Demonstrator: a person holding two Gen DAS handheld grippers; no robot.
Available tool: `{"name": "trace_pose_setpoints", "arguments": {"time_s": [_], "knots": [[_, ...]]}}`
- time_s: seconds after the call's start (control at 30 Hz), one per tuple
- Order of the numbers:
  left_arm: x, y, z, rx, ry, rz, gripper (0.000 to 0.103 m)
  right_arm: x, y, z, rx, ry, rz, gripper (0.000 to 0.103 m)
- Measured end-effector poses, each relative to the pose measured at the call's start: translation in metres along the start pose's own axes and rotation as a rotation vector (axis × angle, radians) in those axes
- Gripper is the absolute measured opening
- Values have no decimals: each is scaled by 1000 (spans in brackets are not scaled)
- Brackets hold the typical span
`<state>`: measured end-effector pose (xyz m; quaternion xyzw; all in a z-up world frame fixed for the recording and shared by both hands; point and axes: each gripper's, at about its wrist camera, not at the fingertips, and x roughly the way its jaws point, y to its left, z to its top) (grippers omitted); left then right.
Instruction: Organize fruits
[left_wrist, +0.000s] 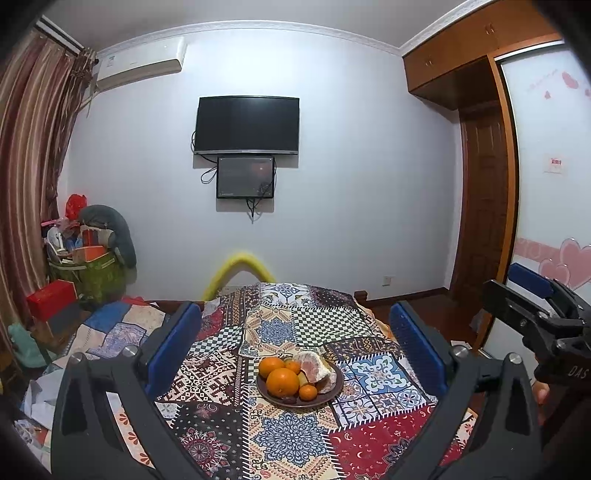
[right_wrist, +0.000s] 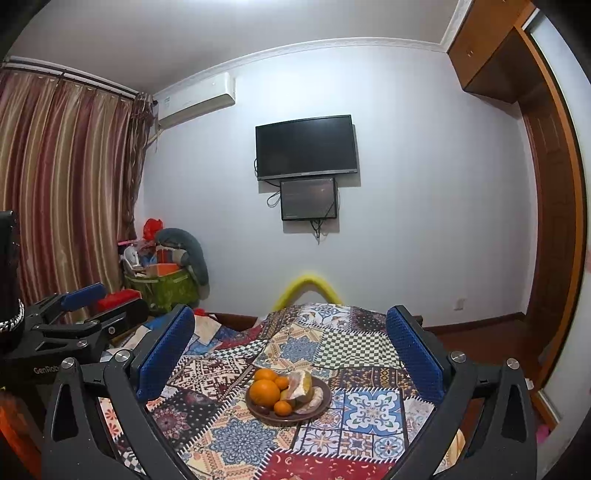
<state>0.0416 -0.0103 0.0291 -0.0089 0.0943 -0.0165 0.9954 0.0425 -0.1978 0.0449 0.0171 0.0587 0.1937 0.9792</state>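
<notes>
Both grippers are hovering above the near edge of the worktop (left_wrist: 295, 443), well short of the fruit. Left gripper (left_wrist: 291, 347) is spread wide and holding nothing; right gripper (right_wrist: 291, 350) is the same, jaws fully apart and empty.

The brown plate (left_wrist: 271, 397) is sitting mid-worktop on the patchwork cloth (left_wrist: 280, 325), centred between both sets of jaws. The fruit is piling up on it: large orange (left_wrist: 282, 381) at front, a second orange (left_wrist: 270, 366) behind it, small tangerine (left_wrist: 307, 392) at the near rim, peeled pomelo (left_wrist: 312, 365) leaning at the back right. Something greenish and something dark are wedging in between; can't tell what they are.

Risks, as I'm reading it:
- The pile is stacked loose. Pulling the large orange first is likely letting the rest roll off the plate.
- The peeled pomelo looks soft, so a hard squeeze is probably going to tear it.
- The tangerine is sitting at the rim; a nudge may send it off.
- The cloth may be sliding under a sideways push, dragging the plate along.
- The grippers are sitting close side by side, so a collision is possible if both are going in together.

The far worktop edge drops away near the yellow padded arch (left_wrist: 240, 266).
</notes>
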Motion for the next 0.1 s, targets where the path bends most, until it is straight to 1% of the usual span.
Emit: {"name": "trace_pose_setpoints", "arguments": {"time_s": [0.1], "knots": [[2,1,-1,-1,7,-7,103,2,1,0,-6,1,-1,103]]}}
